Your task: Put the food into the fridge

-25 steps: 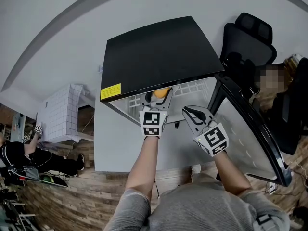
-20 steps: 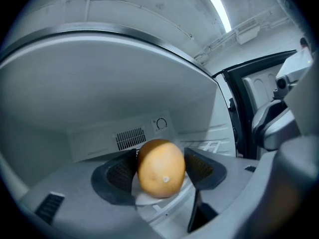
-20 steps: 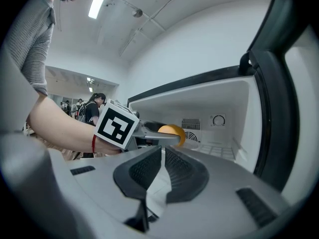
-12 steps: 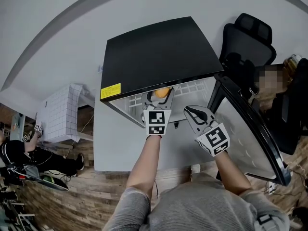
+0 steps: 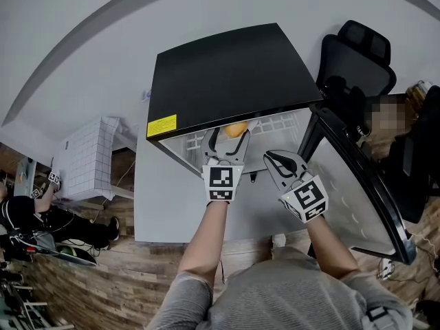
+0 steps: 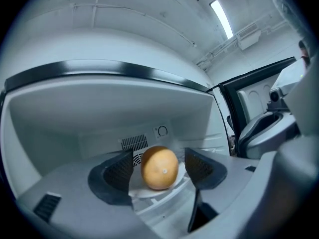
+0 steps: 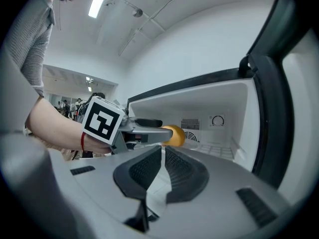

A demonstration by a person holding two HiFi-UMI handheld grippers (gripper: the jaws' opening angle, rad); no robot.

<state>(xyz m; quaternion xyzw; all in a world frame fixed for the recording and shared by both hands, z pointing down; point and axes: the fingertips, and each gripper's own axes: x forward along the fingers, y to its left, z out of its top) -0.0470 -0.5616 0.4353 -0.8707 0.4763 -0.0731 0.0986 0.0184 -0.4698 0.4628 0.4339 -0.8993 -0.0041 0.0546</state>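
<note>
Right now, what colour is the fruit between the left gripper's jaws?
The fruit is yellow-orange, clearest in the left gripper view.

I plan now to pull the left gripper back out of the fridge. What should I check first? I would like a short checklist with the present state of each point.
1. Left gripper jaws apart, with a gap on both sides of the orange: ok.
2. Orange lies inside the fridge, on a white surface near the back wall: ok.
3. Orange will stay put and not roll once the jaws leave: cannot tell.
4. Door is swung wide, so the way out is free: ok.
5. Right gripper is shut, holds nothing, and is beside the left one, not in its path: ok.
</note>
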